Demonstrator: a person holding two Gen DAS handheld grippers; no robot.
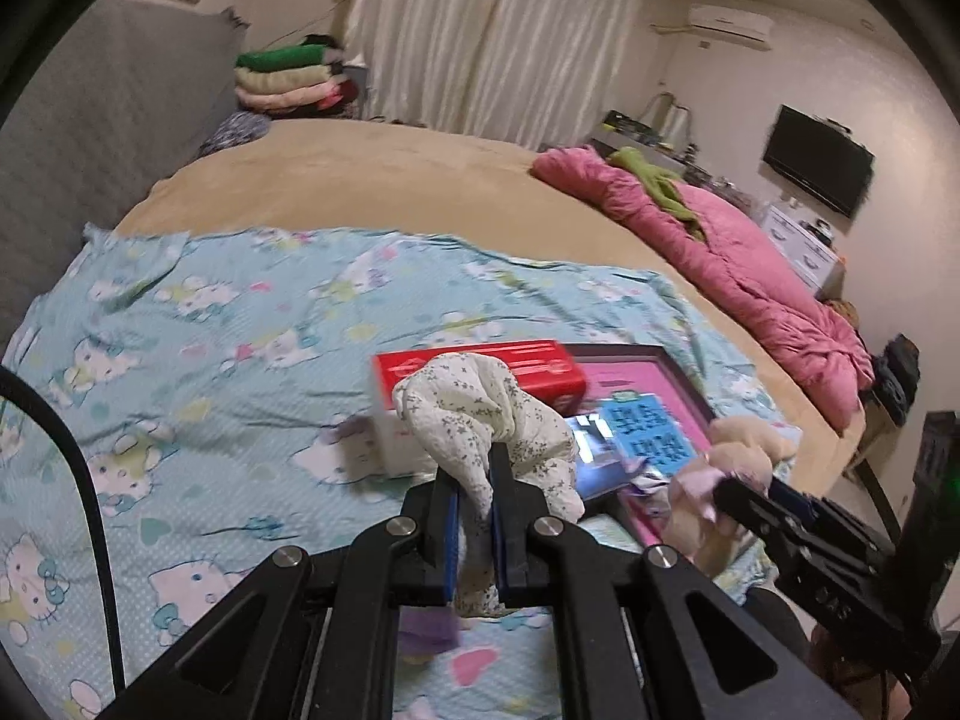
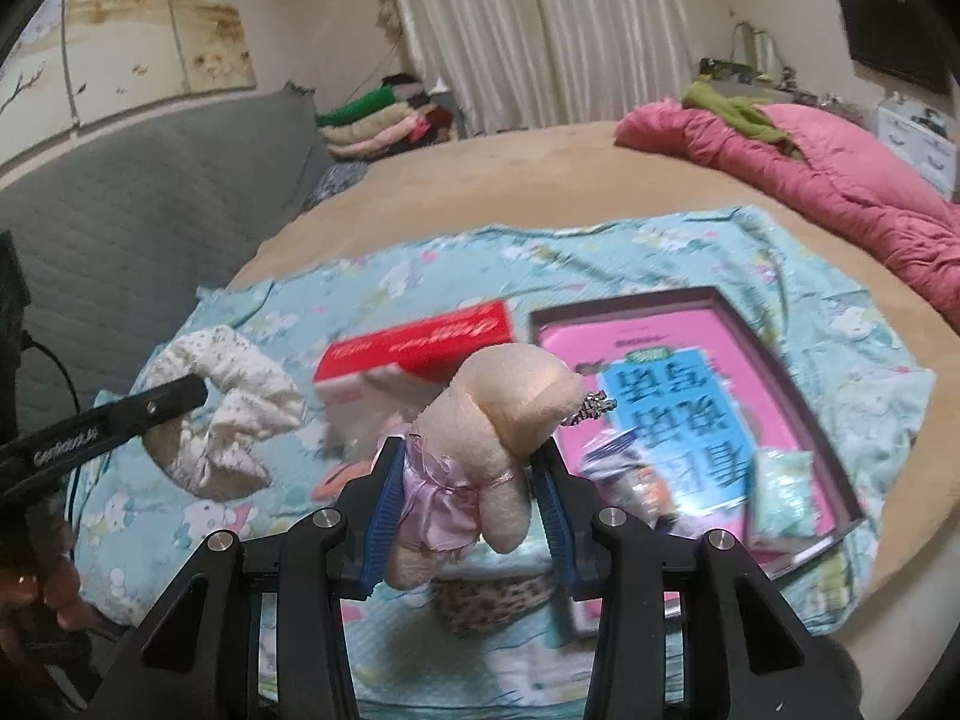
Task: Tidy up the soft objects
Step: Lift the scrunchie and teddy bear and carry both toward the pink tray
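Bed (image 1: pixel 360 180) under a blue cartoon sheet (image 1: pixel 210 330). My left hand-held gripper (image 1: pixel 477 516) is clamped on a white floral cloth (image 1: pixel 480 420), raised over the sheet. My right hand-held gripper (image 2: pixel 468 498) pinches a beige plush toy (image 2: pixel 492 420) above a red box (image 2: pixel 420 342).

Two wrist fisheyes low over the bed (image 1: pixel 372 180), facing the curtains (image 2: pixel 540 30), sharing the red box (image 1: pixel 480 369).

Blurred red box (image 2: pixel 414 339), perhaps tissues.
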